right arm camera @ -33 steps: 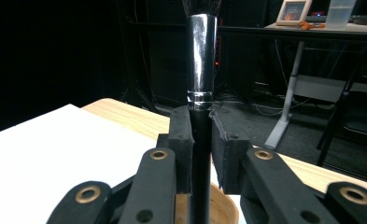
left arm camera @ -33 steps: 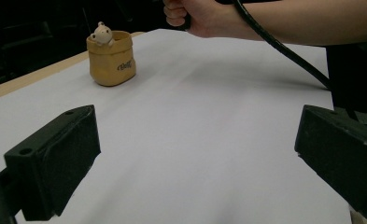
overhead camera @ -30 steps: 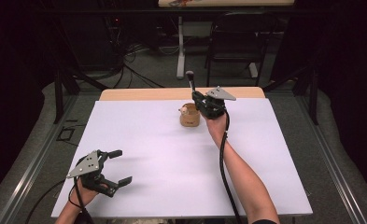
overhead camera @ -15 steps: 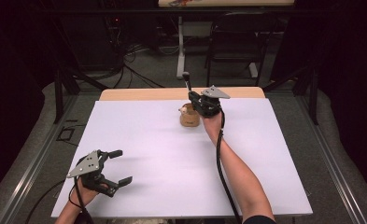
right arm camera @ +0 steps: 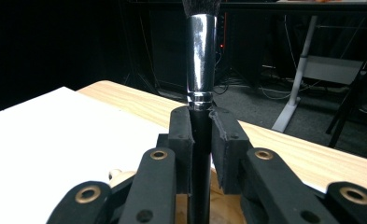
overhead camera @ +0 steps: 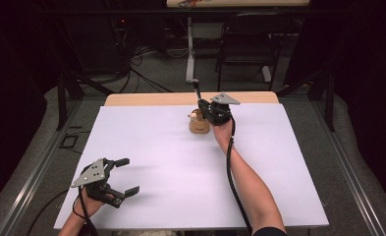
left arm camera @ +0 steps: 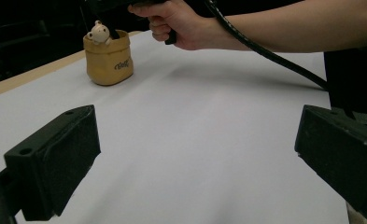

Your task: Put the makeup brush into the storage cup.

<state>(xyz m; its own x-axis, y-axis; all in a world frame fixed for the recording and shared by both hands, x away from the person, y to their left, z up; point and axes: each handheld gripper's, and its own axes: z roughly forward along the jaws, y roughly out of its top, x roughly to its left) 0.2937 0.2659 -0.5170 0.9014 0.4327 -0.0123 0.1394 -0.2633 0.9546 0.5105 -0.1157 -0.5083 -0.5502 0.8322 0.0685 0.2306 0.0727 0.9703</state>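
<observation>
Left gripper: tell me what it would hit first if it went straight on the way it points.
Probably nothing on the white table for a stretch. The left gripper, open, points between the tan cup and the other forearm; depth unclear.

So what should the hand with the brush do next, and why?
Probably lower the brush straight down into the tan pot. The right gripper is shut on the brush's black handle, holding it upright with the bristles on top, right above the pot by the little bear figure. The left gripper waits open, far off.
</observation>
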